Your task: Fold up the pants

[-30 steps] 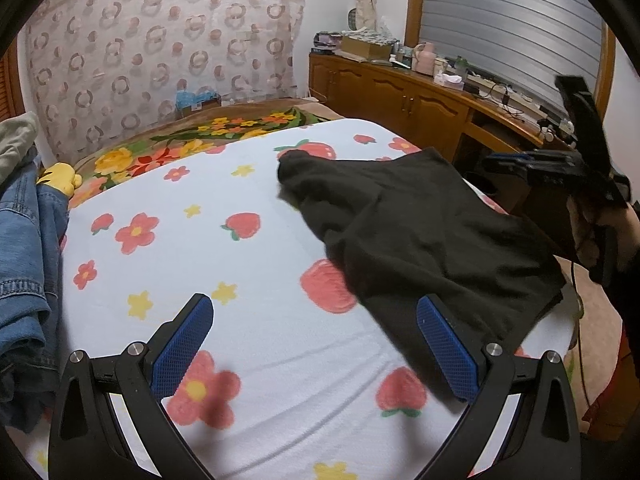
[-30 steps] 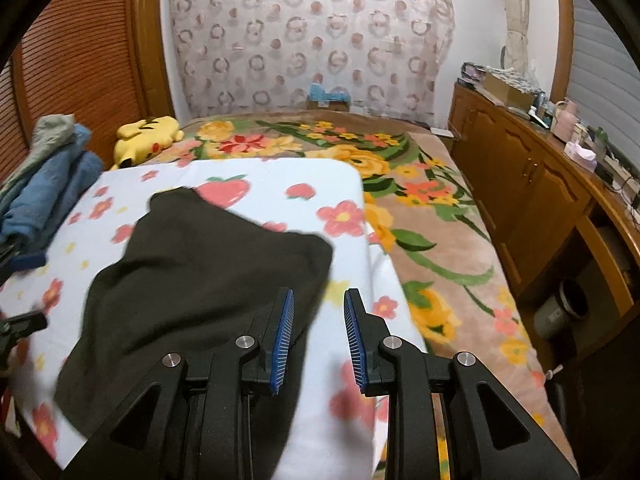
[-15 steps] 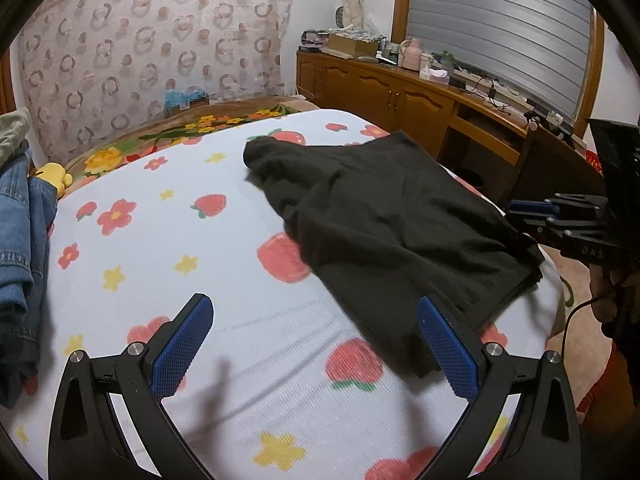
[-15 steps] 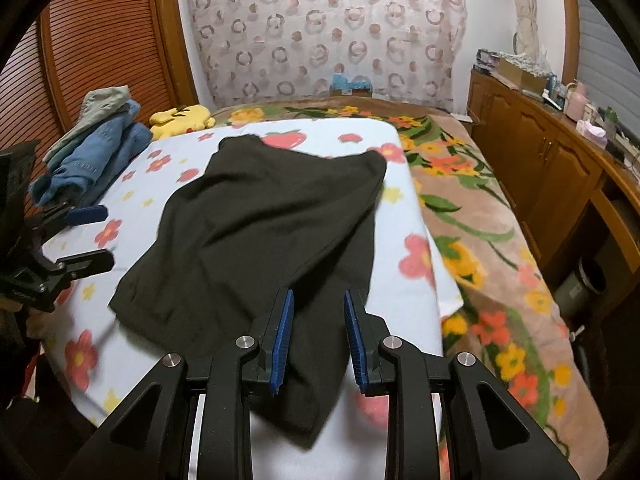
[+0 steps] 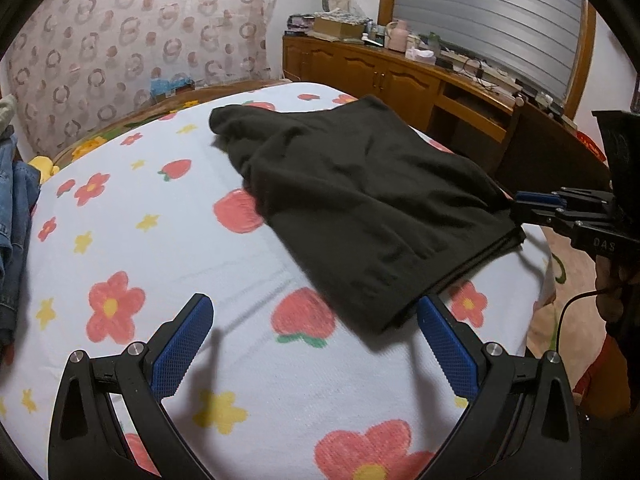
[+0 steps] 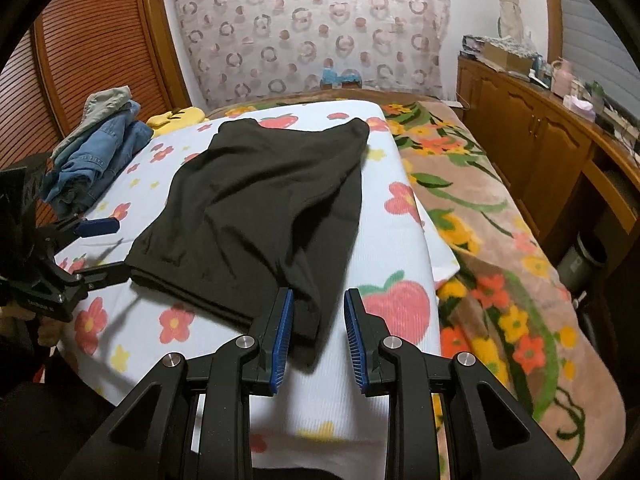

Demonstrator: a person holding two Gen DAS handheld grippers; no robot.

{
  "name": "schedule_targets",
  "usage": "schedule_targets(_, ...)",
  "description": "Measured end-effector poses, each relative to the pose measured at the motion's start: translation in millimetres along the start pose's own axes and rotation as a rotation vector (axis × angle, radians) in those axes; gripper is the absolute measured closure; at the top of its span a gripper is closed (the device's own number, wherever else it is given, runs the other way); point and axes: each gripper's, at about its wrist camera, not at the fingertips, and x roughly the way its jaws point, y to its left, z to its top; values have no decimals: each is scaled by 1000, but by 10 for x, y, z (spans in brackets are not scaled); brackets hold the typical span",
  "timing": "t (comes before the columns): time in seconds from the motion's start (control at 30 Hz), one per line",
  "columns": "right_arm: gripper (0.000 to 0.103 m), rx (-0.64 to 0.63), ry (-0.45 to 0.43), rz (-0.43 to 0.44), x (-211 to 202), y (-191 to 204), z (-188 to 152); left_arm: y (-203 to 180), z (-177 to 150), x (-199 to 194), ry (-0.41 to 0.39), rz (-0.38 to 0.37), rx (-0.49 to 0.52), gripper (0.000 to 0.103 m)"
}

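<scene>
Black pants (image 5: 360, 200) lie spread flat on the white flowered sheet (image 5: 160, 248), their hem edge toward me. In the left wrist view my left gripper (image 5: 312, 312) stands wide open just above the sheet, its right pad (image 5: 444, 340) next to the pants' near corner. My right gripper (image 5: 520, 208) hovers at the pants' far right corner. In the right wrist view the pants (image 6: 260, 200) stretch away from my right gripper (image 6: 319, 300), whose jaws stand a narrow gap apart over the near corner without pinching it. My left gripper (image 6: 108, 248) waits open at the other corner.
A heap of jeans and other clothes (image 6: 96, 152) and a yellow plush toy (image 6: 176, 118) lie at the bed's far left. A floral blanket (image 6: 480, 208) covers the right side. Wooden cabinets (image 6: 540, 132) and a bin (image 6: 580, 256) stand beyond the bed edge.
Both grippers have drawn in and lower toward the pants' near edge, so the pants fill more of each view. The right gripper now sits at the corner. Neither jaw opening changed.
</scene>
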Motion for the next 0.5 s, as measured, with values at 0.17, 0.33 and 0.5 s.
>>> schedule_targets(0.17, 76, 11, 6, 19, 35, 7, -31, -65, -28, 0, 6, -5, 15, 1)
schedule_targets(0.33, 84, -2, 6, 28, 26, 43, -45, -90, -24, 46, 20, 1, 21, 1)
schedule_targets(0.5, 94, -26, -7, 36, -52, 76, -42, -118, 3, 82, 20, 17, 25, 1)
